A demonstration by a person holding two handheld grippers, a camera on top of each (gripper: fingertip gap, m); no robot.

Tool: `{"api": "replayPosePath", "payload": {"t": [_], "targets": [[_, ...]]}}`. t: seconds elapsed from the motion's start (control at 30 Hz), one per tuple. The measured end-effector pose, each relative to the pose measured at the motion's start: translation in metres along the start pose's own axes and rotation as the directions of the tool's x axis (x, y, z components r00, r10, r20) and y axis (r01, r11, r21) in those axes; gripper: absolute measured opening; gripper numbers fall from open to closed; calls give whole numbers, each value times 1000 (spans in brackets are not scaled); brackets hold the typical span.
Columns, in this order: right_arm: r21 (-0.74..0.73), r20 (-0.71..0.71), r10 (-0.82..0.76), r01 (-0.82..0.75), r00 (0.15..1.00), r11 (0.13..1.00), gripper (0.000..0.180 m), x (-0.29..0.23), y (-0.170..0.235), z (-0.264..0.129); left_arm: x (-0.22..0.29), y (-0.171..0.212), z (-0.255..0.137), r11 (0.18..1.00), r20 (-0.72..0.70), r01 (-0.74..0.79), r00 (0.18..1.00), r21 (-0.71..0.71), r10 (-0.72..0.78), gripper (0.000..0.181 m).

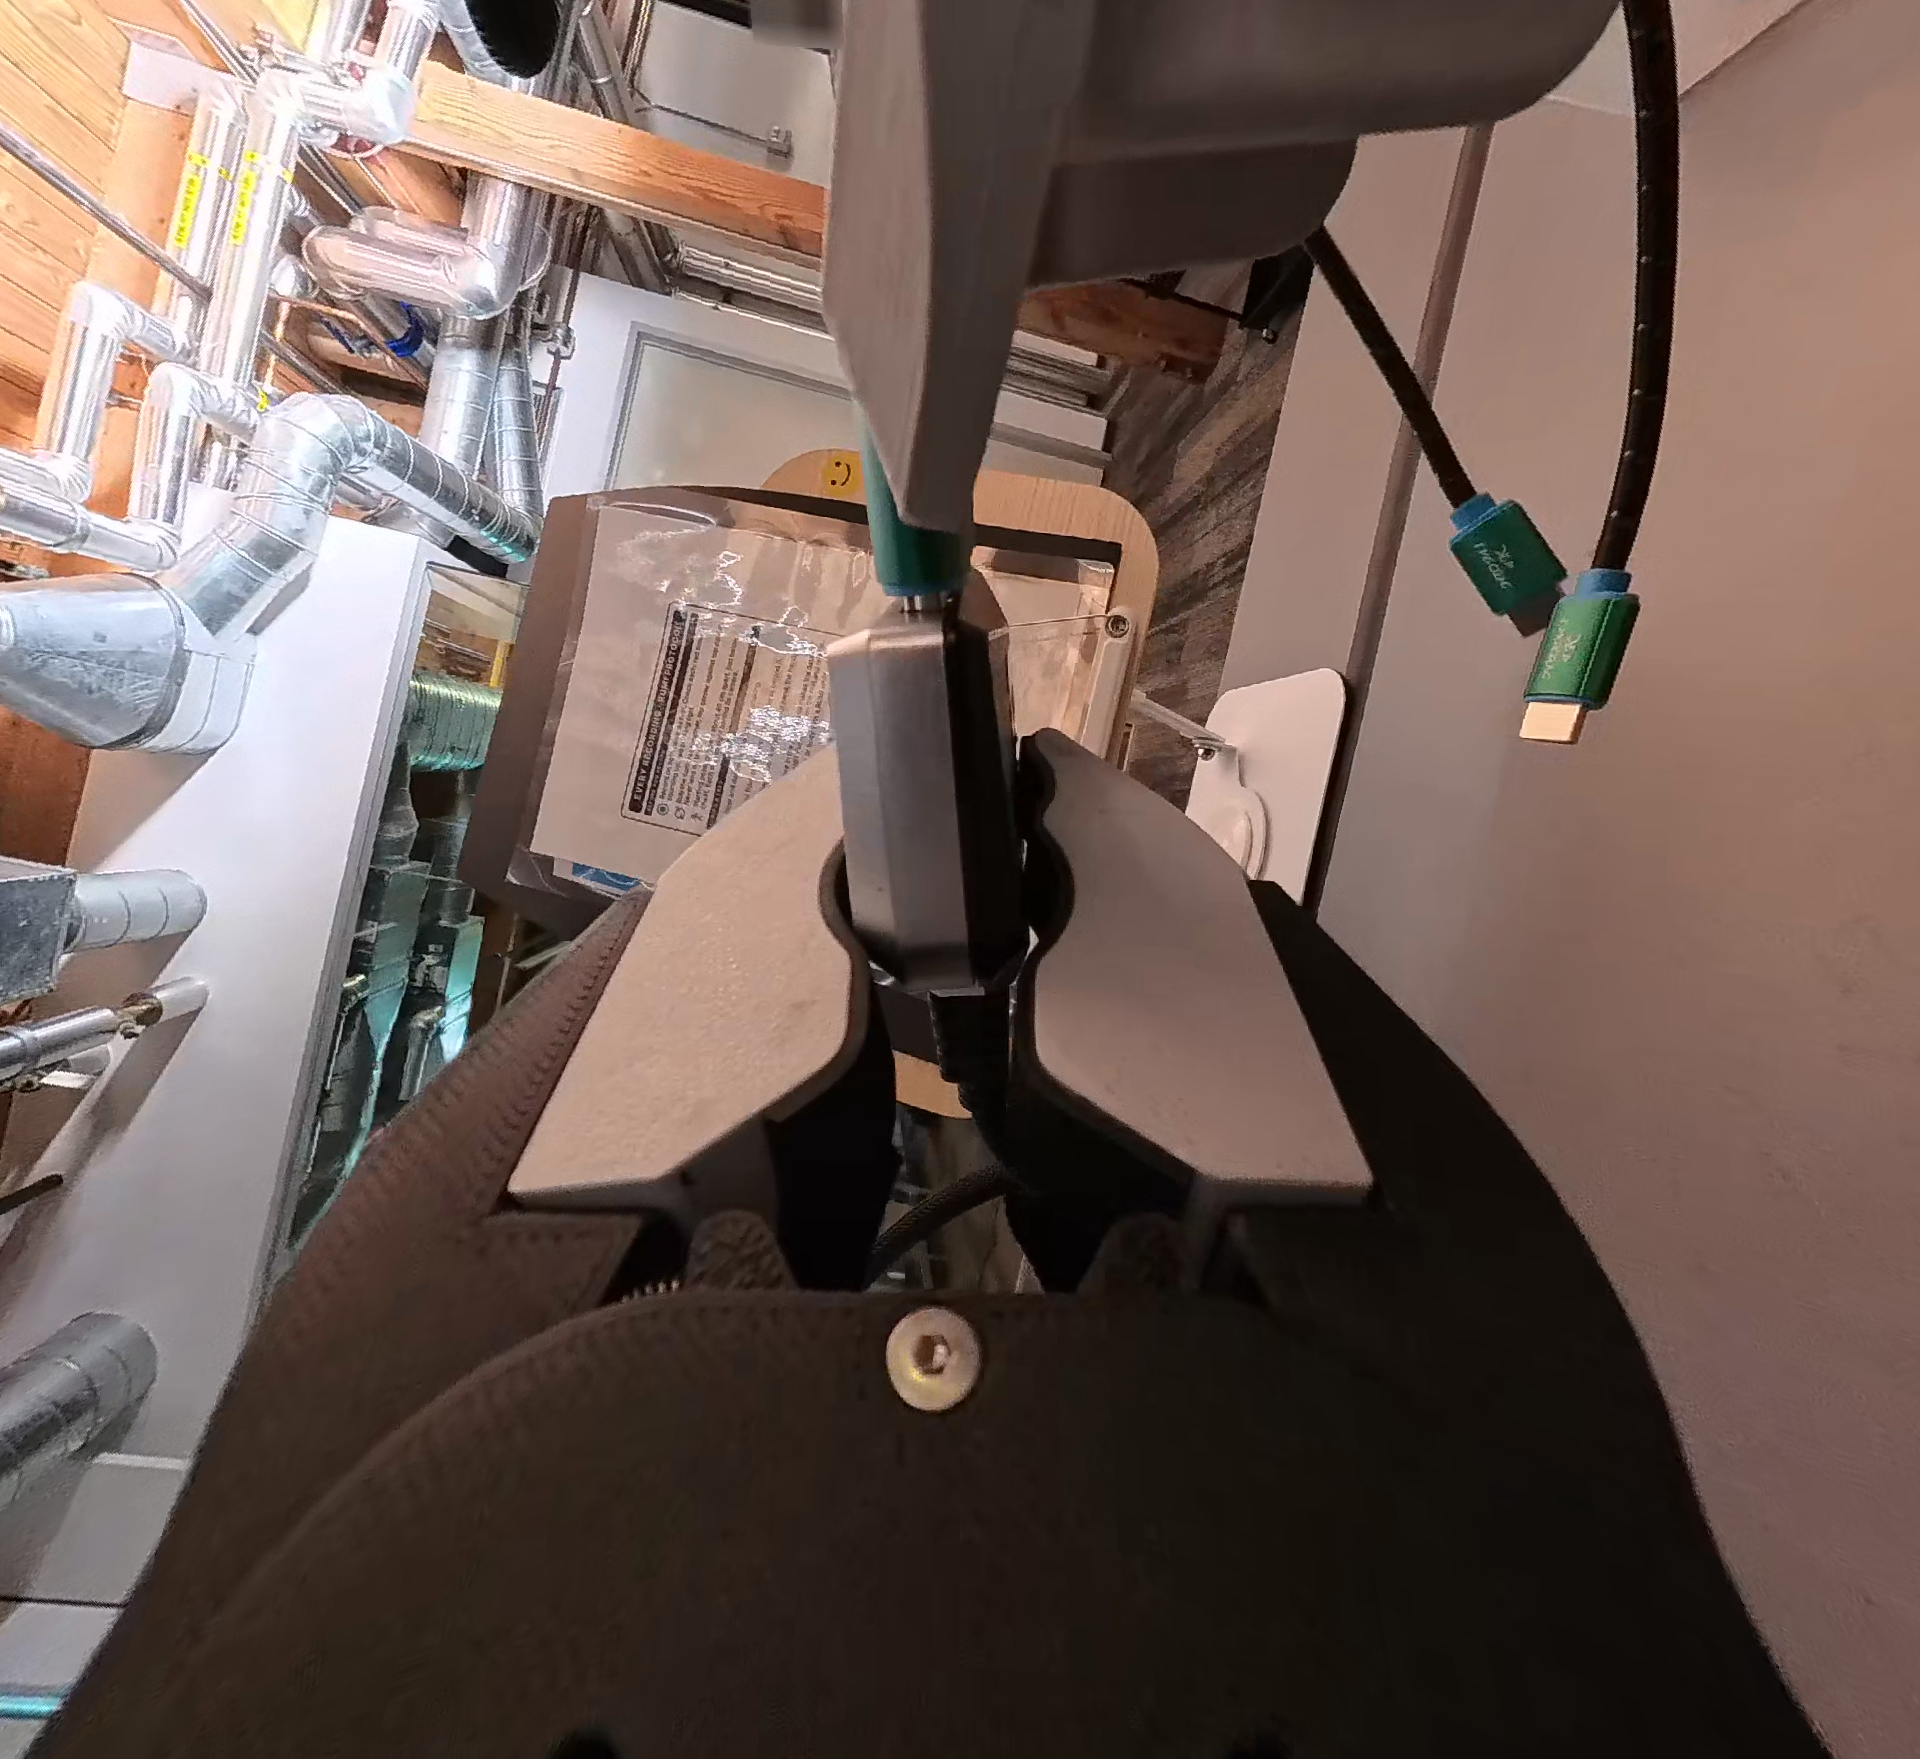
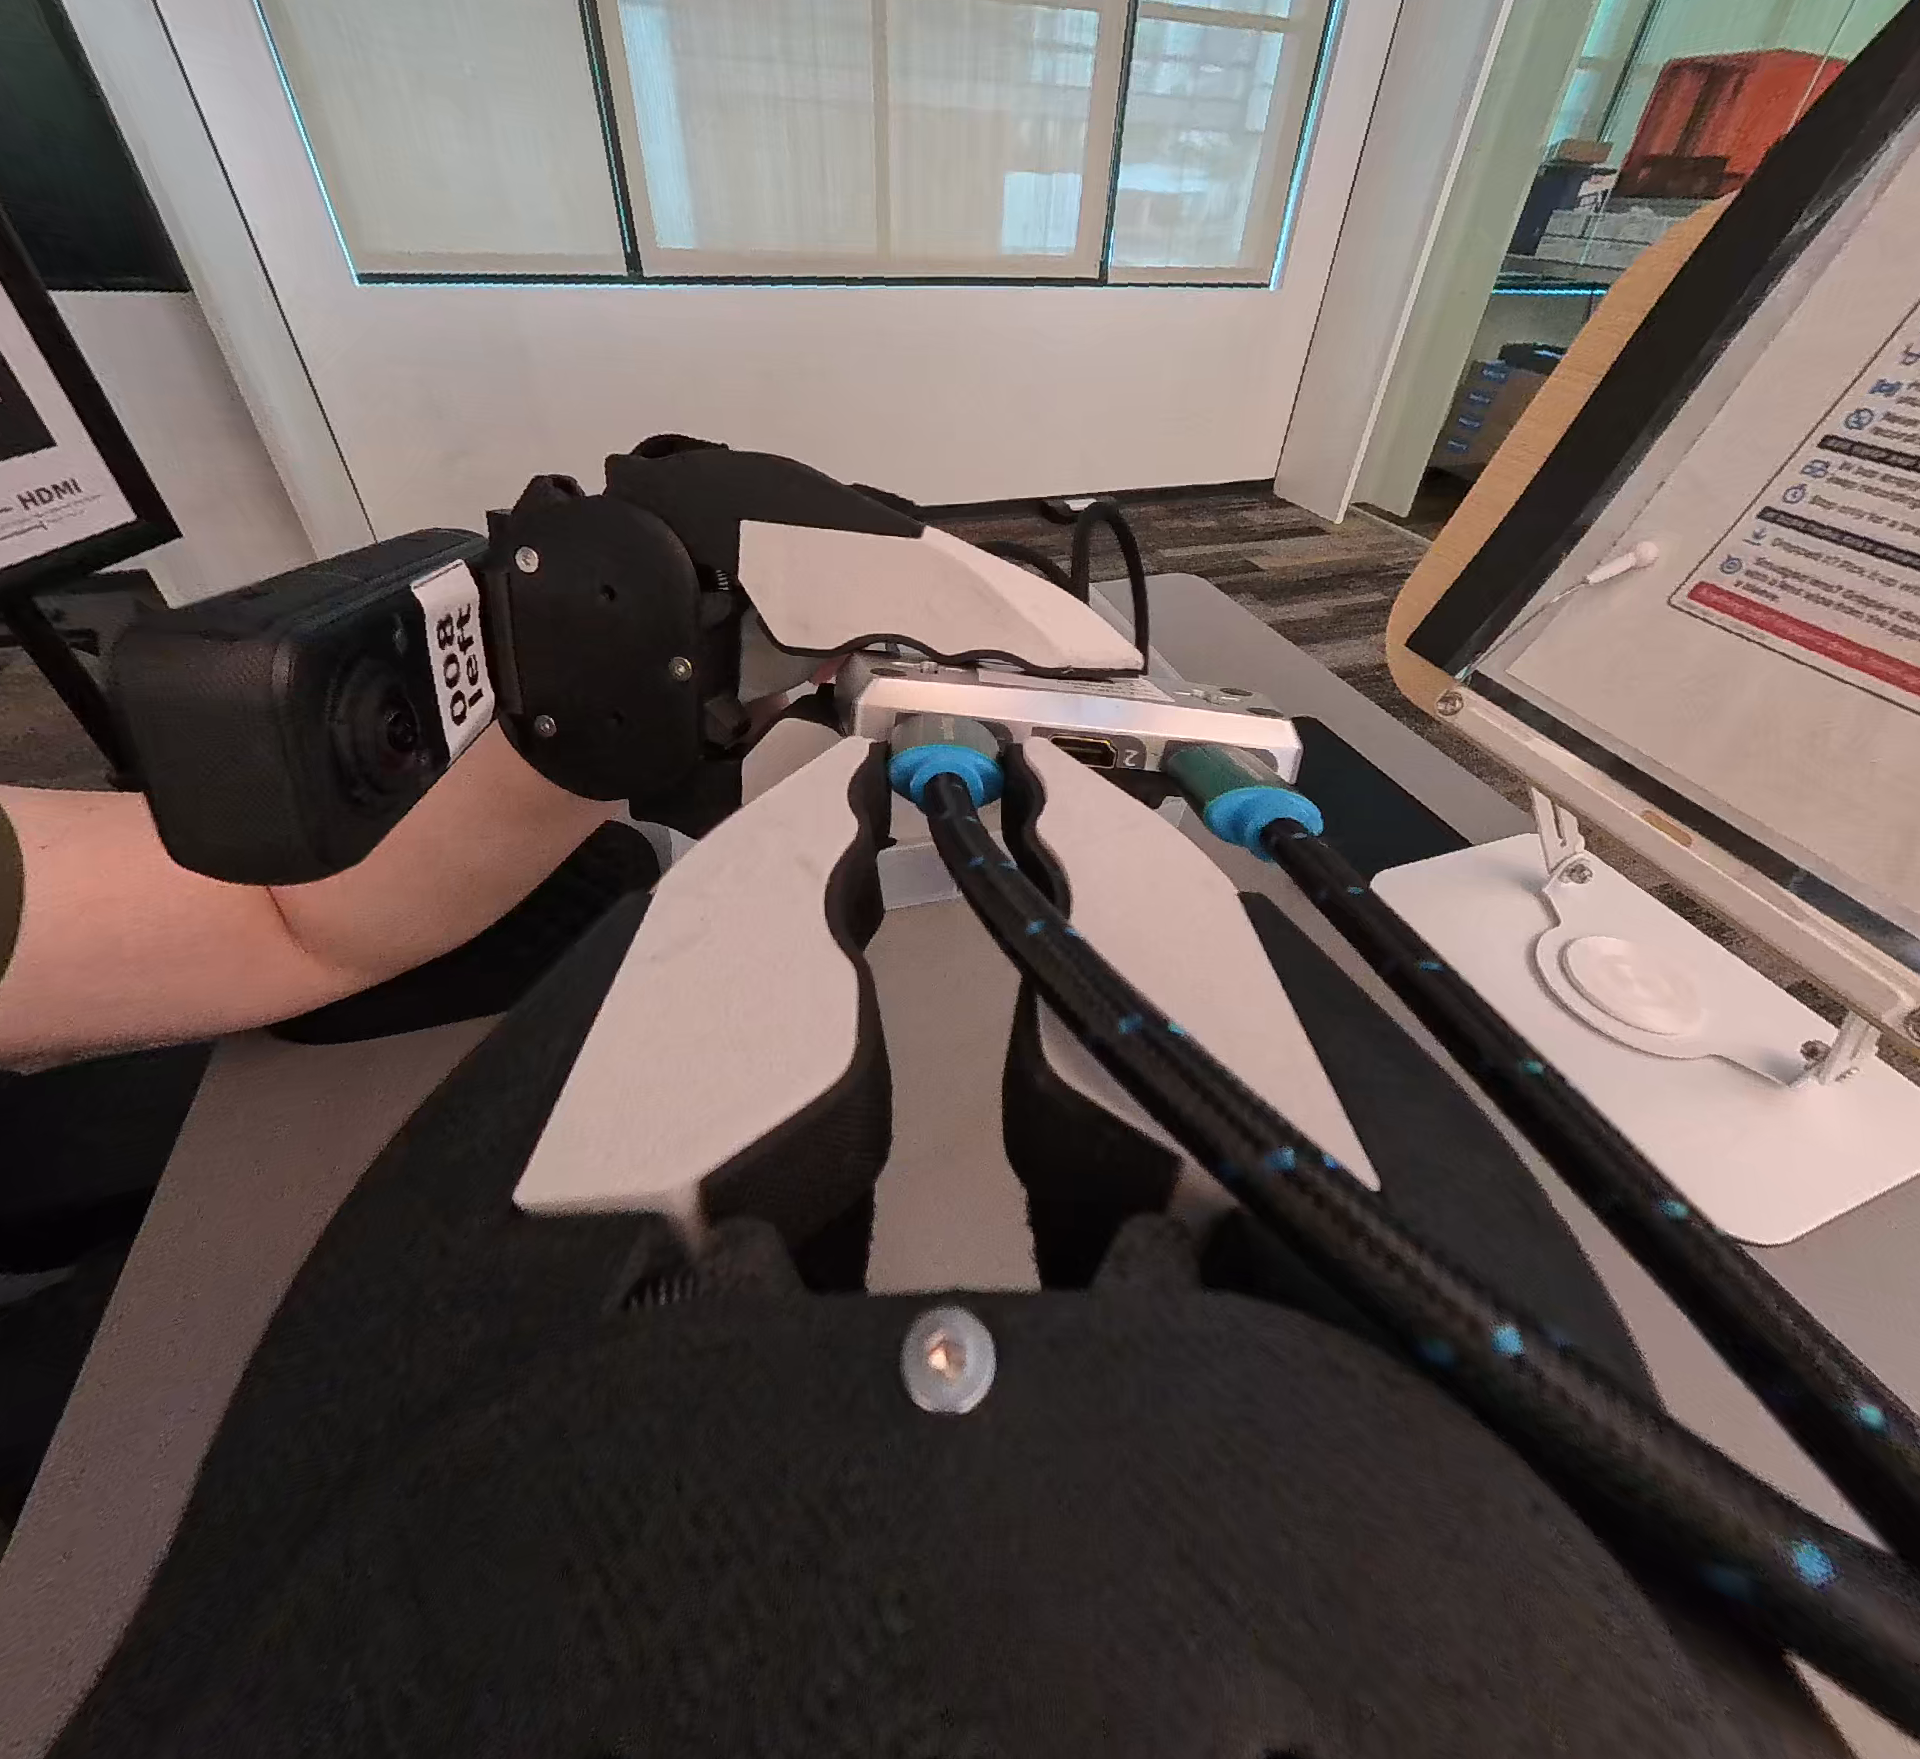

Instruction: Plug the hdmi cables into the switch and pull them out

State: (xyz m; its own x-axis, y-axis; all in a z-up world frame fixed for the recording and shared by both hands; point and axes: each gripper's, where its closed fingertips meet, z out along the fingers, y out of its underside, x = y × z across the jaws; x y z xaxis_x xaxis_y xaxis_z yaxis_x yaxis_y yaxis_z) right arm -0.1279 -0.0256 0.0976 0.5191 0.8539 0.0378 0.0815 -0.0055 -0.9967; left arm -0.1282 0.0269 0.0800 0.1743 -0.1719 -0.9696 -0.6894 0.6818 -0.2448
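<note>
My left gripper is shut on the silver HDMI switch and holds it by its flat sides. In the right wrist view it comes in from the left over the switch. My right gripper is shut on the left green HDMI plug, which sits in the switch. A second plug sits in the right port. The middle port is empty. In the left wrist view the right gripper covers the gripped plug.
Two loose green plugs on black braided cables hang at the right. A clear sign panel on a white base stands close to the right of the switch. A black mat lies on the grey table.
</note>
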Motion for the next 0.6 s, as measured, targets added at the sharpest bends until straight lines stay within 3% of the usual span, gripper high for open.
{"api": "replayPosePath", "payload": {"t": [0.03,0.6], "targets": [[-2,-1,-3,3,1000,1000,22,0,0,0,0,0,0,1000,0,-3,1000,1,3,21],[17,-48,-79,80,996,997,22,-5,-8,-1,-13,-3,-3,1000,64,-26,998,13,25,22]]}}
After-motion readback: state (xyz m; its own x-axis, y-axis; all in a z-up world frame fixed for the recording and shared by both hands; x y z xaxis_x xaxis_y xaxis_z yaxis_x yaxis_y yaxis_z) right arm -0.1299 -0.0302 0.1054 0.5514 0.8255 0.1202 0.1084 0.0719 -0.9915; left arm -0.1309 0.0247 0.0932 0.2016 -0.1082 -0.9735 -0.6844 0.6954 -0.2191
